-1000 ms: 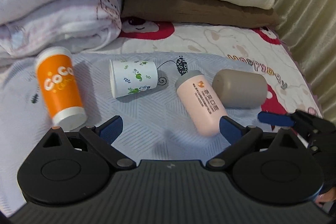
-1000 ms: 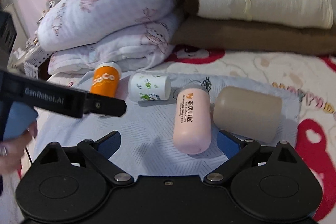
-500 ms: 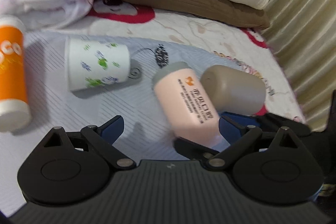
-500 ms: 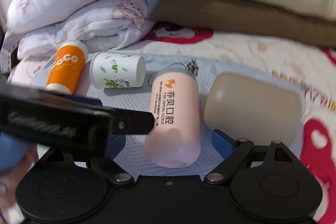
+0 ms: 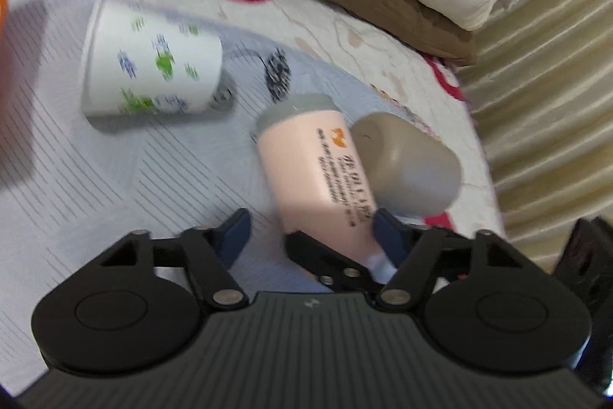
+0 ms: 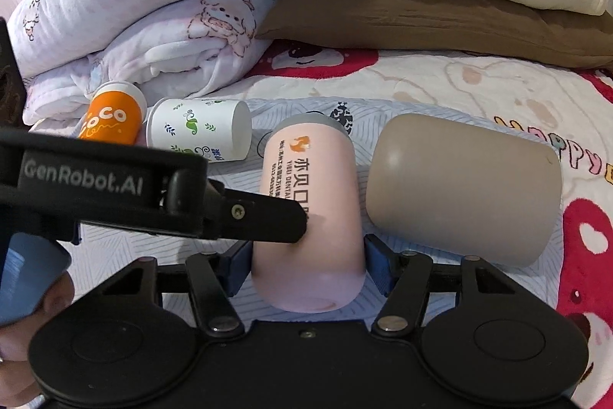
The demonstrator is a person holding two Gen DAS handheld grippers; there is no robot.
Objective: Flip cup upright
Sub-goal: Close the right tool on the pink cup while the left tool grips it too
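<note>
Quilted bedding point(image 6: 421, 94) backs my claws. Right claw point(image 6: 308, 265) brackets the smooth pink cup point(image 6: 310, 217), contact unclear; only its view shows the orange cup point(image 6: 111, 119). Left claw point(image 5: 308, 232) spread apart.

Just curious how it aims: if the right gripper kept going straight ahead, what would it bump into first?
The pink cup, lying on its side between the right gripper fingers; its base end seems nearest.

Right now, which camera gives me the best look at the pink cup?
The right wrist view. There the pink cup is sharp, lying on its side between the right gripper fingers, with the left gripper tip at its side. The left wrist view shows it blurred, its lower end hidden behind gripper parts.
</note>
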